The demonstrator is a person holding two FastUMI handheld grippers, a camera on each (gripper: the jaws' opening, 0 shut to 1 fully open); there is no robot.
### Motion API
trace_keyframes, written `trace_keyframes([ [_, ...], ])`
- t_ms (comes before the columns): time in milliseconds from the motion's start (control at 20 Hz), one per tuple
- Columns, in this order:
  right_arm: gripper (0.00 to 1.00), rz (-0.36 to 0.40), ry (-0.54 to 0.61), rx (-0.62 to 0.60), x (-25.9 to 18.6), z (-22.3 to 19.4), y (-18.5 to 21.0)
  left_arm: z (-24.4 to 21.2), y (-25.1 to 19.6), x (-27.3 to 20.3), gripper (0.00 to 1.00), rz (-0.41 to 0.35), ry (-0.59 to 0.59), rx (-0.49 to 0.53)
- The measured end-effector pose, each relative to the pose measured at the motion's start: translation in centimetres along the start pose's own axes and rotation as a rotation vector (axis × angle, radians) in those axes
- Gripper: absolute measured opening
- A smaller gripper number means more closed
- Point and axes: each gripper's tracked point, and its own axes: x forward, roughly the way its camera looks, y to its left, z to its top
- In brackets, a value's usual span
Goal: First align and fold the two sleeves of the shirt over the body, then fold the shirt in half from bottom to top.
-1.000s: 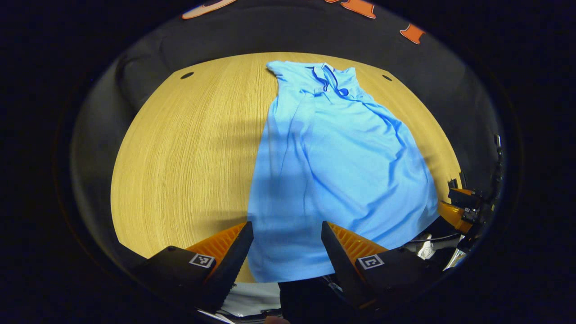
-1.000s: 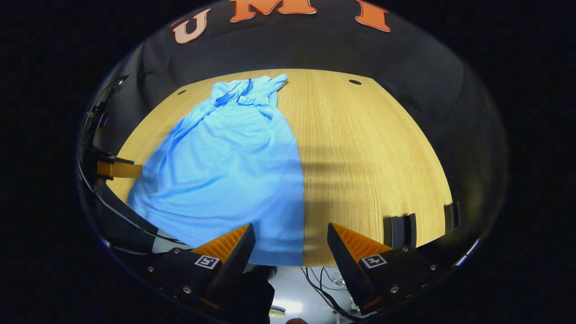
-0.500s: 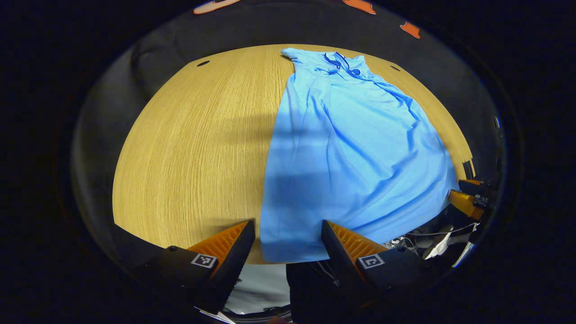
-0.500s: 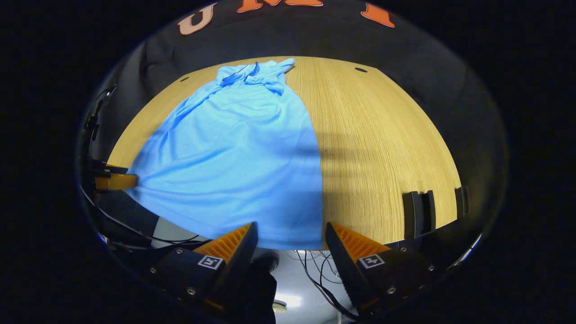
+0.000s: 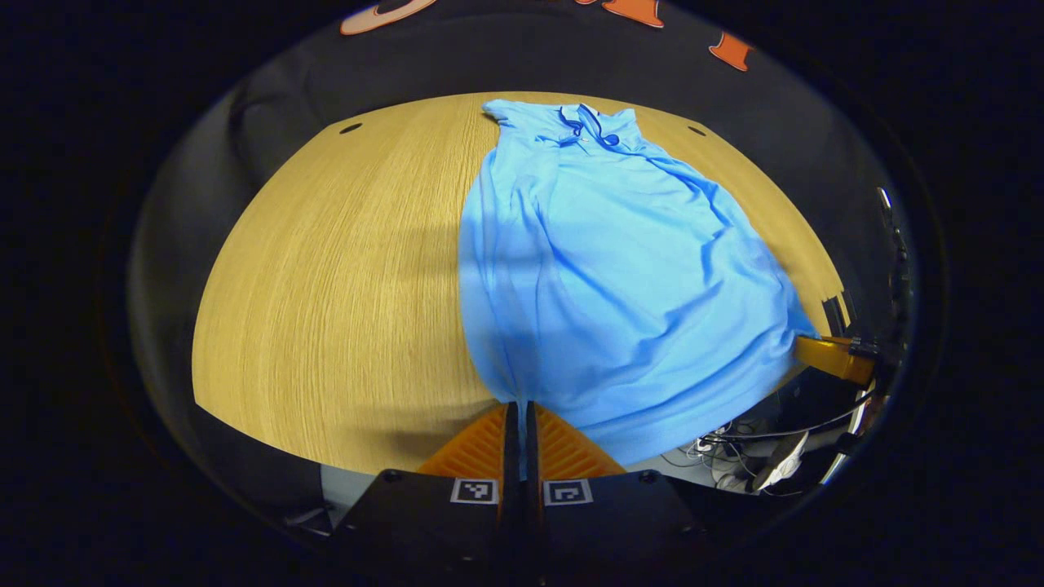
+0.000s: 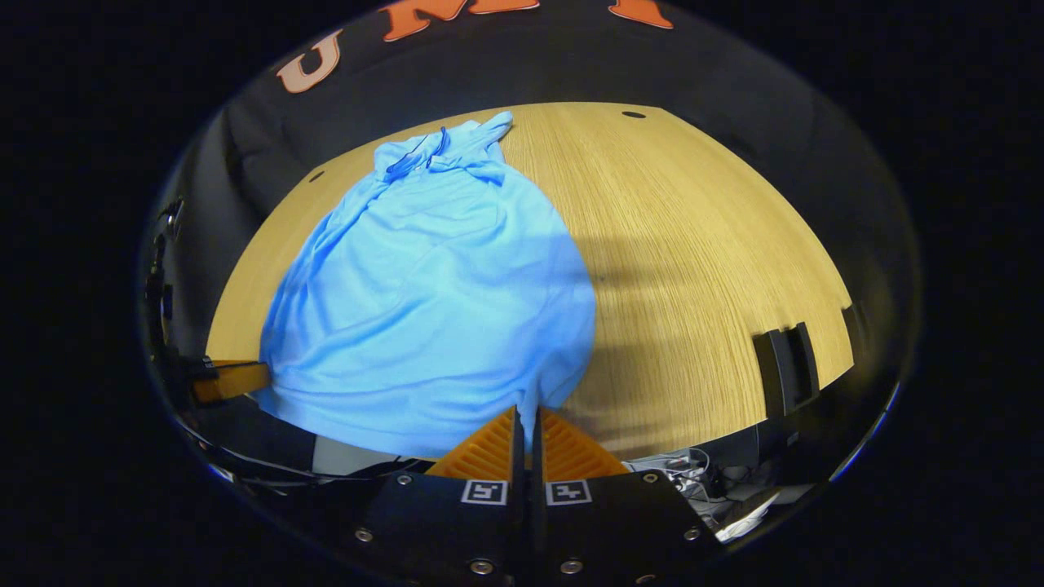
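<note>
A light blue polo shirt (image 5: 612, 269) lies lengthwise on the wooden table (image 5: 326, 285), collar at the far end, sleeves folded over the body. My left gripper (image 5: 517, 408) is shut on the shirt's bottom hem at one corner. In the right gripper view the same shirt (image 6: 432, 285) spreads left of centre, and my right gripper (image 6: 526, 412) is shut on the hem's other corner. The hem bunches toward each pinch. The right gripper (image 5: 828, 357) also appears at the right edge of the left gripper view, and the left gripper (image 6: 232, 379) at the left edge of the right gripper view.
Bare wood (image 6: 701, 261) lies beside the shirt. Small round holes (image 5: 351, 128) mark the table's far corners. A dark bracket (image 6: 785, 367) stands at the near right table edge. Cables (image 5: 758, 440) hang below the front edge. The black cloth wall closes the far side.
Both grippers went from open, straddling the hem, to shut on it. The shirt's bottom edge has gathered toward each pinch point.
</note>
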Motion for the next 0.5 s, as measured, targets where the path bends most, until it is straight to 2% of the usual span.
trace_keyframes([
  [250, 0.03, 0.036, -0.079, -0.032, -2.6, 4.5, 0.5, 4.5, 0.0, -3.1, 0.07, -0.015, -0.094, -0.058],
  [500, 0.03, 0.055, -0.126, -0.044, -3.4, 9.8, 1.2, 11.0, 0.6, -4.6, 0.06, -0.032, -0.177, -0.071],
])
